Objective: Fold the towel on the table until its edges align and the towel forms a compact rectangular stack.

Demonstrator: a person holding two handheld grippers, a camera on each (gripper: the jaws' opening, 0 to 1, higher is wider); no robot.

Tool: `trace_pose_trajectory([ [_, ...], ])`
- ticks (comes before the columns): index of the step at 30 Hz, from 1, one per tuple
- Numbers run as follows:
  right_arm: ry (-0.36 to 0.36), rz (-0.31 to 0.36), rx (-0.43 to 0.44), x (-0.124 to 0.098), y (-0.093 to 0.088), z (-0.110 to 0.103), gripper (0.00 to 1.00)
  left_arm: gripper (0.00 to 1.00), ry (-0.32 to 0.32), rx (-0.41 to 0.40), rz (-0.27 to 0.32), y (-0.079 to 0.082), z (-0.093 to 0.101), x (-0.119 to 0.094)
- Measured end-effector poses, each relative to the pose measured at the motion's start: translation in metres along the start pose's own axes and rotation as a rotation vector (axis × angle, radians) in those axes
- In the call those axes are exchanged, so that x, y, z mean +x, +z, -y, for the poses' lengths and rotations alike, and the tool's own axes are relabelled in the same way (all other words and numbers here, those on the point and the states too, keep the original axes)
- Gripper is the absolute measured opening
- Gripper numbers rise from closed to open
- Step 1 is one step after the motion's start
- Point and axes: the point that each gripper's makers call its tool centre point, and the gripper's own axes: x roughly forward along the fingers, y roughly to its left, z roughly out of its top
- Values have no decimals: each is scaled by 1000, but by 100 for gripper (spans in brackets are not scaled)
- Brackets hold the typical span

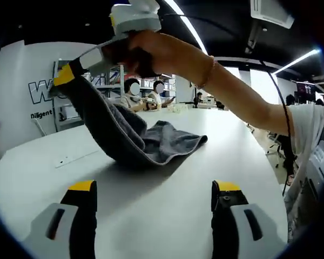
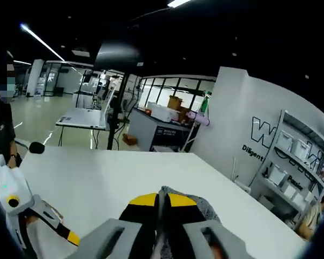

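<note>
right gripper (image 2: 157, 202) pinching grey towel (image 1: 135, 137) corner, lifted | left gripper (image 1: 154, 189) spread above white table (image 1: 162, 216)

Left gripper view: low over the white round-edged table (image 1: 151, 216), facing across it toward the white lettered wall (image 1: 27, 97) at 10 o'clock; own jaws wide apart at 6. The right gripper (image 1: 65, 75) sits mid-range at 11, raised, pinching the dark grey cloth towel (image 1: 129, 137).

Right gripper view: higher up, tilted, very near its own closed yellow-tipped jaws at 6 with towel edge (image 2: 202, 205) just past them, facing open office floor. Left gripper (image 2: 73, 237) enters at 8.

Shared by the 2 views: tabletop, towel, lettered wall (3 o'clock here).
</note>
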Motion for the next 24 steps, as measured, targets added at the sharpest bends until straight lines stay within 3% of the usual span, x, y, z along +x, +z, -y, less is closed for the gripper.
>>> trace_pose_trajectory([
  [11,179,13,23,30,6,-67,5,92,-29,5,-12,-1,7,2],
  [16,275,-56,-34,50,-21,-102,6,91,-43,-5,-16,-2,10,2],
  [22,427,-146,24,66,-56,-139,6,91,-64,-11,-12,0,15,3],
  [24,447,-160,25,72,-64,-146,6,91,-69,-7,-13,0,17,3],
])
